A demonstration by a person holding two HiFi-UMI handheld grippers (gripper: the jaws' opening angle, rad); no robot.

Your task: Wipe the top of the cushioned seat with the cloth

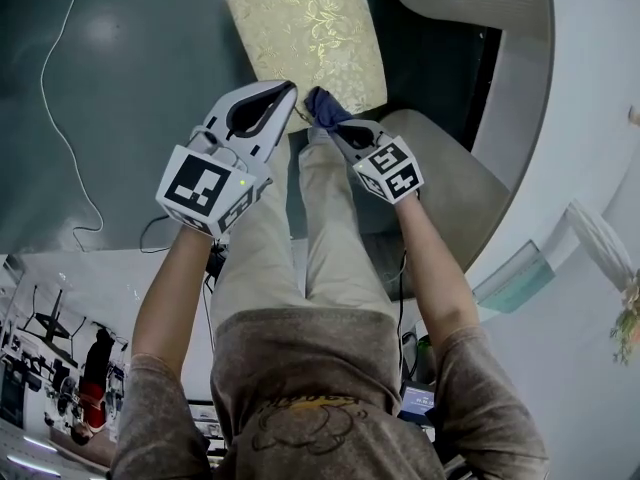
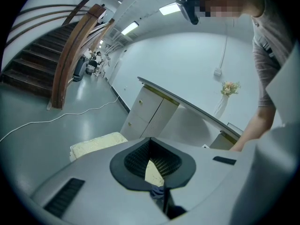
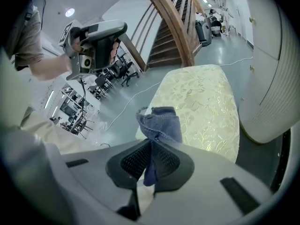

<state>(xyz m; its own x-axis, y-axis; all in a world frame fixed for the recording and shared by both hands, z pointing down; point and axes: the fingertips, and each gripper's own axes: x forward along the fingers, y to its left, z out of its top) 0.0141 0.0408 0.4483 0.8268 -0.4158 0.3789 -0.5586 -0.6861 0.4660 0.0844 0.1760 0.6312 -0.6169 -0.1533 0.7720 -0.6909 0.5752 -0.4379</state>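
The right gripper (image 3: 151, 142) has its fingers clamped on a bunched blue cloth (image 3: 161, 121), which it holds out ahead, probably ready to press down and wipe. The left gripper (image 1: 287, 92) hovers just beside it, fingers together on nothing, likely just out of the way. The cloth is over the near end of the seat (image 1: 305, 28), whose long axis runs away from the person.
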